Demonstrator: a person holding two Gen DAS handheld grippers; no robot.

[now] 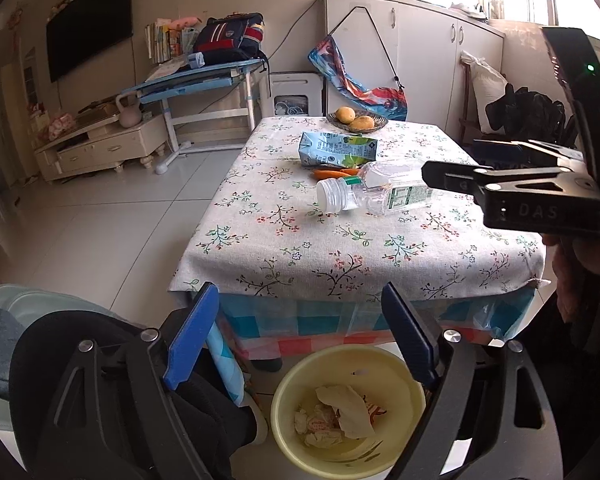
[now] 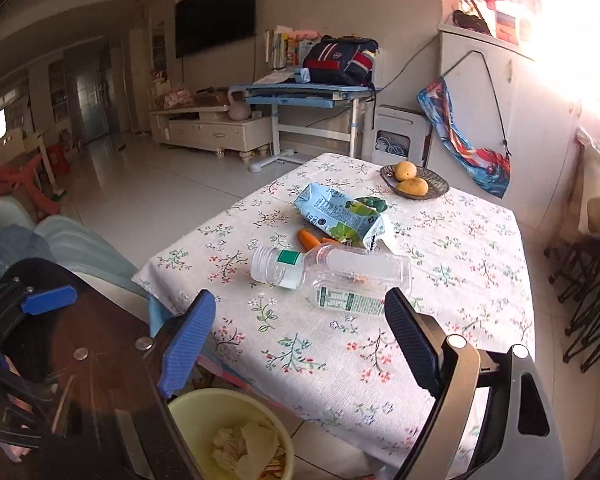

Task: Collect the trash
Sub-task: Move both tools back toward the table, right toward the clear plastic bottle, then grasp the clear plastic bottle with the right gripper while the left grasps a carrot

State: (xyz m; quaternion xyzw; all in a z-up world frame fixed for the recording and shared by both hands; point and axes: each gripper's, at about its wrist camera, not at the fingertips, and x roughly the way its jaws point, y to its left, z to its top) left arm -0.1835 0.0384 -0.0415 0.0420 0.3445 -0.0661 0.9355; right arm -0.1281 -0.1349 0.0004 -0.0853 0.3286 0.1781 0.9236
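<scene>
A clear plastic bottle [image 1: 376, 192] [image 2: 332, 276] lies on its side, uncapped, on the flowered tablecloth. Behind it are a crushed light-blue drink carton [image 1: 338, 148] [image 2: 344, 216] and a carrot [image 1: 334, 173] [image 2: 309, 239]. A yellow bin [image 1: 416, 392] [image 2: 188, 404] with crumpled paper in it stands on the floor at the table's near edge. My left gripper [image 1: 298, 296] hangs open above the bin, with nothing between its fingers. My right gripper [image 2: 300, 300] is open over the near part of the table, just short of the bottle, and it also shows from the side in the left wrist view [image 1: 452, 180].
A dark dish [image 1: 382, 122] [image 2: 440, 184] with two yellow fruits sits at the table's far edge. Folded black chairs [image 2: 588, 280] stand to the right of the table. White cabinets, a blue desk [image 1: 196, 80] with a backpack and a tiled floor lie beyond.
</scene>
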